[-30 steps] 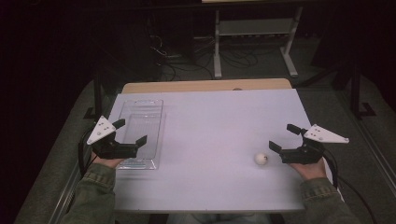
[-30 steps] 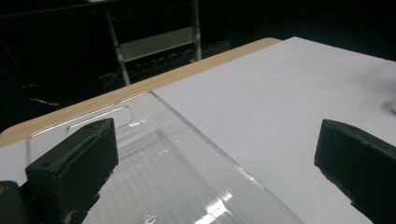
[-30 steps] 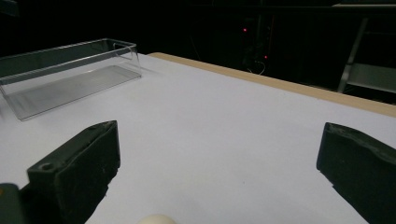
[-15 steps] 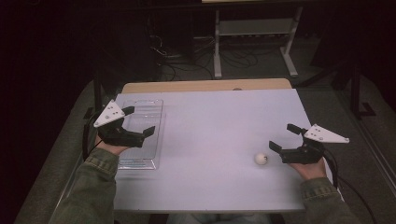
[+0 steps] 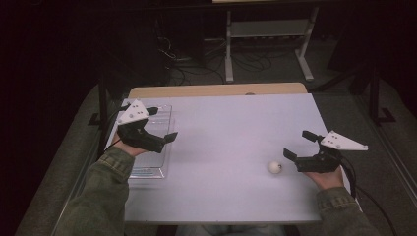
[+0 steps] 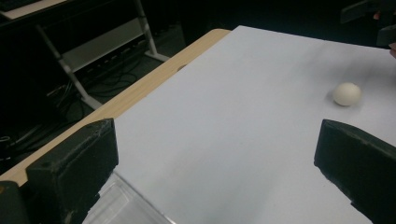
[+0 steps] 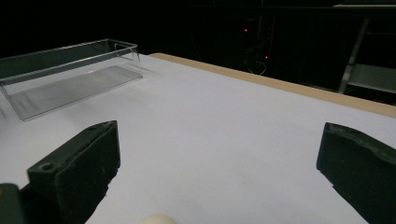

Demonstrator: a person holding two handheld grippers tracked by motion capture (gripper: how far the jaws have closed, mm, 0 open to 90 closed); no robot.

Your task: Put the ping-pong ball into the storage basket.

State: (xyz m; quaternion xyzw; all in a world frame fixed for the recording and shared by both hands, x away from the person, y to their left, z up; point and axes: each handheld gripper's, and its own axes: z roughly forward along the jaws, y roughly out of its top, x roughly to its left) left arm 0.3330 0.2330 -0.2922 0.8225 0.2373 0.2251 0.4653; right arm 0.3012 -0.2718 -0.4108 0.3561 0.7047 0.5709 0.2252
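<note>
A small white ball (image 5: 274,167) lies on the white table (image 5: 231,132) at the front right, just left of my right gripper (image 5: 296,144). That gripper is open and empty, and the ball (image 7: 156,219) sits low between its jaws (image 7: 219,154). A clear plastic tray (image 5: 147,169) rests along the table's left side. My left gripper (image 5: 164,124) hovers above it, open and empty, pointing across the table. In the left gripper view (image 6: 217,144) the ball (image 6: 347,94) lies far off and a tray corner (image 6: 121,205) shows below.
A wooden strip (image 5: 216,91) borders the table's far edge. Beyond it a metal stand (image 5: 265,44) and loose cables (image 5: 187,69) sit on the dark floor. The tray (image 7: 70,74) looks empty.
My left gripper has risen and moved forward, from the tray's near end to above its middle. The right gripper and the ball have stayed put.
</note>
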